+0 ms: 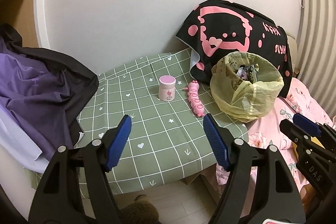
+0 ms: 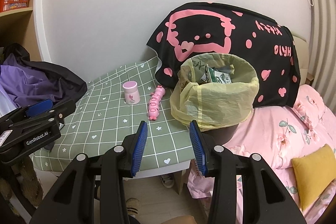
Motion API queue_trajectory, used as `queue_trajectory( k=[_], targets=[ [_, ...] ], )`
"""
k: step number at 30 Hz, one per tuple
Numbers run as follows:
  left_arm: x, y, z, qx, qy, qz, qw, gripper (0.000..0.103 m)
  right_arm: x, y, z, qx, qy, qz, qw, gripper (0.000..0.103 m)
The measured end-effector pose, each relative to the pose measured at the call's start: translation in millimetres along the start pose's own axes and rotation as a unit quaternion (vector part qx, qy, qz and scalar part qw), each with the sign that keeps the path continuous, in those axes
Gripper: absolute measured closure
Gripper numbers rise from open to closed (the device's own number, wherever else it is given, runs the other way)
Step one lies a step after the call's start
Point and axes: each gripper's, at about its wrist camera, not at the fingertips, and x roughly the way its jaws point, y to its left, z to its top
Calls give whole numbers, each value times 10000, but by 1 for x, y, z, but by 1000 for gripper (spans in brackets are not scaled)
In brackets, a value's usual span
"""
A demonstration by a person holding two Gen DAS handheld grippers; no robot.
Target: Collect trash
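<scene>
A small table [image 1: 159, 140] covered in a green checked cloth with white hearts and flowers stands against a white wall. At its right rear sits the trash bin [image 1: 247, 87], lined with a pale yellow bag and already holding crumpled wrappers; it touches a black cloth with pink cartoon print [image 1: 235, 35] draped behind it. Just left of the bin lies a pink caterpillar toy [image 1: 195, 99], and left of that stands a small pink-lidded jar [image 1: 167, 88], upright. A purple and black jacket [image 1: 37, 89] is heaped at the table's left edge. A pink floral bedspread [image 2: 283, 135] lies to the right, with a yellow cushion [image 2: 315, 173] on it. The left tool [image 1: 168, 129] hangs above the table's front, its blue fingers spread and holding nothing. The right tool [image 2: 168, 135] hangs just in front of the bin, fingers likewise spread and empty.
</scene>
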Motion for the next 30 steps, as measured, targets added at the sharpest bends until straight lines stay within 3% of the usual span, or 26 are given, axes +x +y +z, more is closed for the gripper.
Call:
queue_trajectory(
  k=[30],
  targets=[
    [-3,-6,-2,52,-31,-165,9998,36,-7,-5,3,45,-121,-117,9998,64]
  ],
)
